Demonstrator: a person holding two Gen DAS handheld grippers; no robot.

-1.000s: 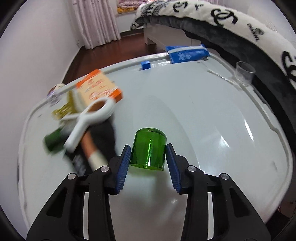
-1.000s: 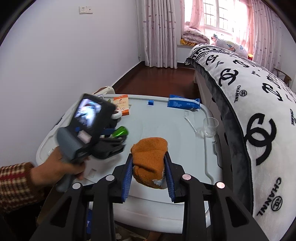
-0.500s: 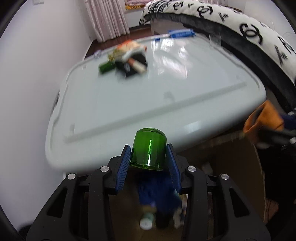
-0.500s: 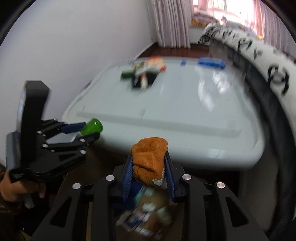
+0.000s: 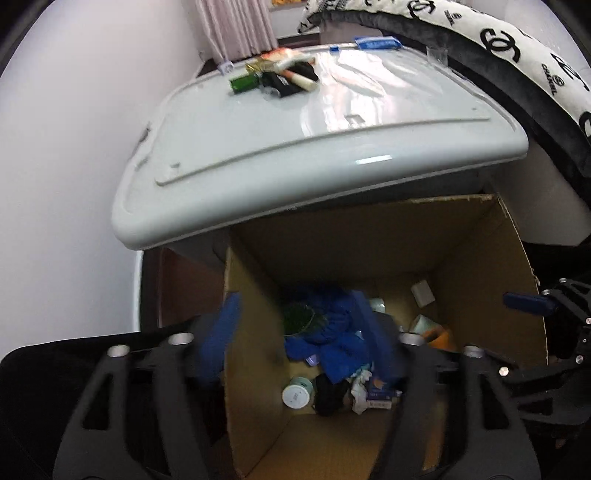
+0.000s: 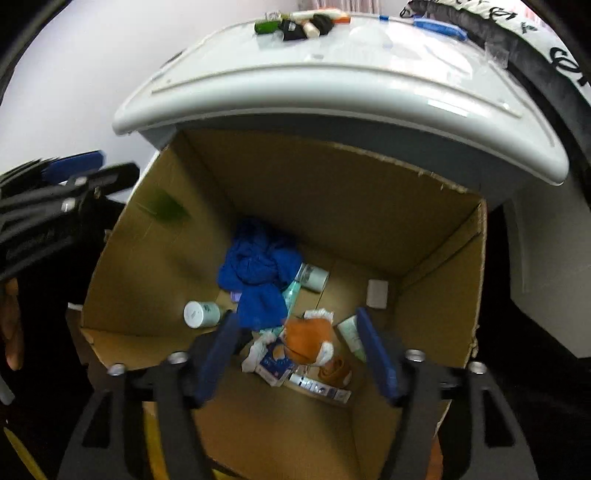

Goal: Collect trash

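Left wrist view: left gripper point(image 5: 301, 345) fills lower frame, blue-padded fingers point(image 5: 218, 341) blurred, jaws opening w/ nothing pressed betw. them; green cup point(image 5: 299, 319) shows just beyond, blurred, apart from both pads, over the blue cloth point(image 5: 338, 343) inside the cardboard box point(image 5: 255, 295). Box sits open at centre, below the front edge of the pale grey bench point(image 5: 207, 192), which spans upper half. On the bench top, upper centre: a small pile of leftover items point(image 5: 275, 79), incl. a green one and a black one. Box floor: white round-lidded jar point(image 5: 297, 394) at lower centre, crumpled white paper next to it, small white block point(image 5: 423, 292) toward right. Far right edge: right gripper seen side-on, one blue pad showing. Upper right: black-and-white logo blanket point(image 5: 495, 33) on the bed. Right wrist view: left gripper at left edge, blurred; a green smear point(image 6: 166, 208) on the box's left inner wall, can't tell exactly what. Centre: box interior w/ blue cloth, jars, cartons. Lower centre: right gripper point(image 6: 297, 354), jaws opening, pads wide apart; orange cloth point(image 6: 306, 341) lies betw. them in the frame but touches neither, on the trash at box bottom.
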